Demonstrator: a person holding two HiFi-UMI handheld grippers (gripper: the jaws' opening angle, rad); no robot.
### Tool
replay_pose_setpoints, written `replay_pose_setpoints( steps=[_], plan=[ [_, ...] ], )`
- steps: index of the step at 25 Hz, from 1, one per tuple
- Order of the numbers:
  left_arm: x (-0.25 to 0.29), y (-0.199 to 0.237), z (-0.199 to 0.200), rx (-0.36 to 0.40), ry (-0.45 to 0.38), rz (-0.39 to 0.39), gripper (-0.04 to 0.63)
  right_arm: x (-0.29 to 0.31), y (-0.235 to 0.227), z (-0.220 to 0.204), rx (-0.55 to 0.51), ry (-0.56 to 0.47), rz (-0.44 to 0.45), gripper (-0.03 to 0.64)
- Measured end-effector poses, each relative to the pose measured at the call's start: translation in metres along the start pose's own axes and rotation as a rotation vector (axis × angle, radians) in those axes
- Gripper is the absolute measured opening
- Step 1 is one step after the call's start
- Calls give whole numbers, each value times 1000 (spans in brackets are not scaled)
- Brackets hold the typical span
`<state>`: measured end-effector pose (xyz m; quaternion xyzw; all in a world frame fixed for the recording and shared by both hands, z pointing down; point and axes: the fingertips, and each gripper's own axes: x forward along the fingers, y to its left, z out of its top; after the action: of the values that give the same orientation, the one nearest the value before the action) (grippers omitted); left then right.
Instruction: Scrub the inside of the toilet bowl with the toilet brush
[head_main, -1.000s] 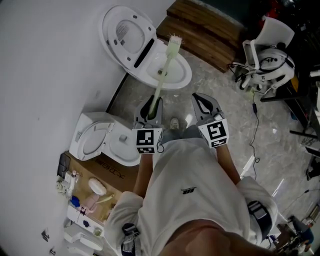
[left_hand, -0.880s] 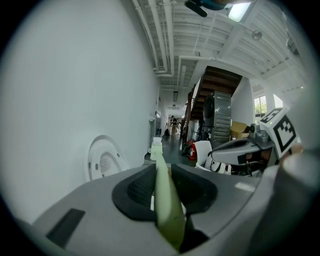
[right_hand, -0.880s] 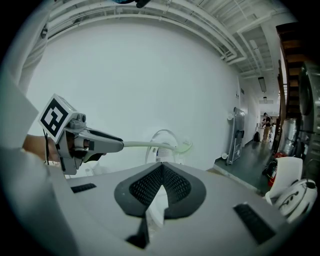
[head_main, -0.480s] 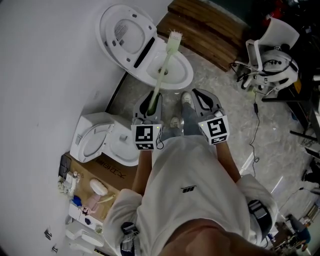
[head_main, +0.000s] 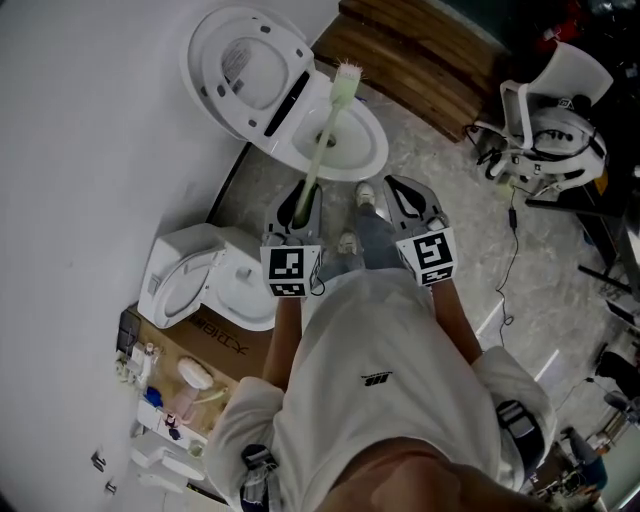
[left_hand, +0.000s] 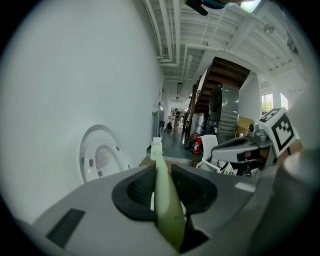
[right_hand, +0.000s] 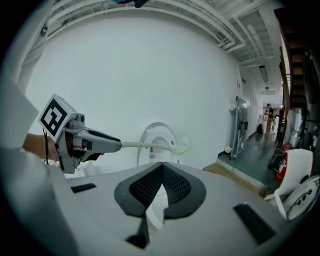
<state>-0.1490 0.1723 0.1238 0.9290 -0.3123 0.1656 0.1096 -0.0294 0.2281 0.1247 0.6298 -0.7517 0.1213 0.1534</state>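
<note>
A white toilet stands against the wall with its lid (head_main: 245, 65) raised and its bowl rim (head_main: 372, 135) showing. My left gripper (head_main: 303, 197) is shut on the pale green handle of the toilet brush (head_main: 322, 140). The brush slants up over the bowl, and its bristle head (head_main: 347, 75) hangs above the far rim. In the left gripper view the handle (left_hand: 167, 200) runs out between the jaws toward the bristles (left_hand: 156, 145). My right gripper (head_main: 402, 195) is beside it to the right, shut and holding nothing (right_hand: 161, 167); its view shows the brush (right_hand: 150, 146) level in front of the lid (right_hand: 159, 134).
A second small toilet (head_main: 215, 285) sits on a cardboard box (head_main: 215, 345) at the lower left. Dark wooden steps (head_main: 420, 60) lie behind the bowl. A white chair-like frame (head_main: 545, 125) and floor cables (head_main: 510, 260) are on the right. The person's shoe (head_main: 365, 193) is between the grippers.
The person has stepped forward; a shoe now shows between the grippers. The toilet has slid slightly up and left in view. The brush stays gripped and raised over the bowl.
</note>
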Motion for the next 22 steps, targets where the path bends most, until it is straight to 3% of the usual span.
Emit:
replay_pose_setpoints(
  steps=[22],
  plan=[
    [133,58,-68,-112,237,123,106,130,-91,-79,111,208,155,-5]
  ],
)
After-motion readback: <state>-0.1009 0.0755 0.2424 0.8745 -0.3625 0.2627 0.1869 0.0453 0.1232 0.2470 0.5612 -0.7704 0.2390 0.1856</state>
